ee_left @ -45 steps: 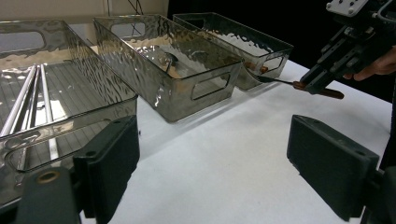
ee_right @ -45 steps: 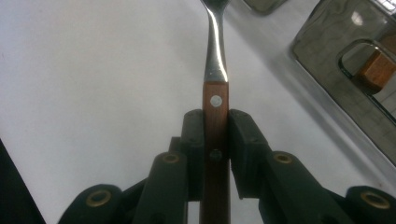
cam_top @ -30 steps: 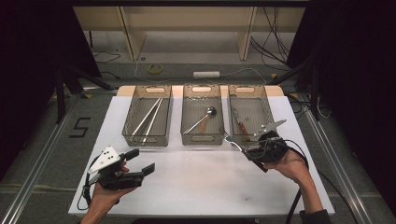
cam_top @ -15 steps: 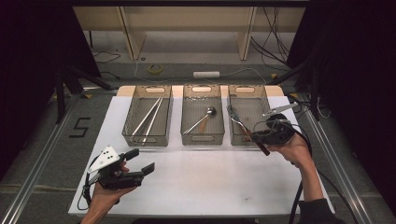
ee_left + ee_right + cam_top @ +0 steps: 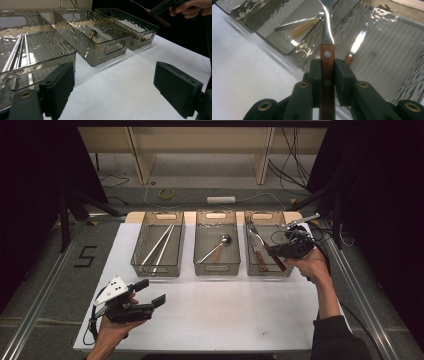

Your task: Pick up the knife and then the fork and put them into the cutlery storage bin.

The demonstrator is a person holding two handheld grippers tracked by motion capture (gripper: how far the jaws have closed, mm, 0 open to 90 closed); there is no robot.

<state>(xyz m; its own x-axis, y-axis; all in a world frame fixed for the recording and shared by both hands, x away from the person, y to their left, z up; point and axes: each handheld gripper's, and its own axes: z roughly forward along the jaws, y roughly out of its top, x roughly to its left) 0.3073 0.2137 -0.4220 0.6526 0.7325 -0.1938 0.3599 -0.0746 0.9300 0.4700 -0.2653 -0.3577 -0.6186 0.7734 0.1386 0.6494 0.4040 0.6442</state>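
A: High view. Where is the right gripper [image 5: 274,251], and what is its state?
B: It hangs over the right bin [image 5: 287,268], at that bin's right side, its jaws clamped on the wooden handle of a fork [image 5: 260,240]. The fork slants up and to the far left above the bin, tines [image 5: 251,227] toward the far end. A knife [image 5: 258,255] lies on the bin floor beneath.

A: And the left gripper [image 5: 150,293]?
B: Held low at the near left of the white table [image 5: 220,310], jaws apart, nothing between them. It sits just near of the left bin [image 5: 141,266], which holds metal chopsticks [image 5: 159,245]. The middle bin [image 5: 217,268] holds a ladle [image 5: 216,247].

A: Left gripper view.
B: The two black pads [image 5: 58,86] stand wide apart over bare table. The left bin and its chopsticks [image 5: 17,53] lie at the left, the middle bin [image 5: 100,45] beyond, the right bin [image 5: 140,32] farthest. At the far right, a hand [image 5: 191,7] carries the right gripper with the fork's brown handle end [image 5: 158,18] sticking out.

A: Right gripper view.
B: The pads [image 5: 315,77] press both sides of the fork's riveted wooden handle [image 5: 327,72]; its steel neck rises above the bin wall. The knife [image 5: 357,45] lies in the bin at the right, and the ladle [image 5: 298,22] in the bin at the left.
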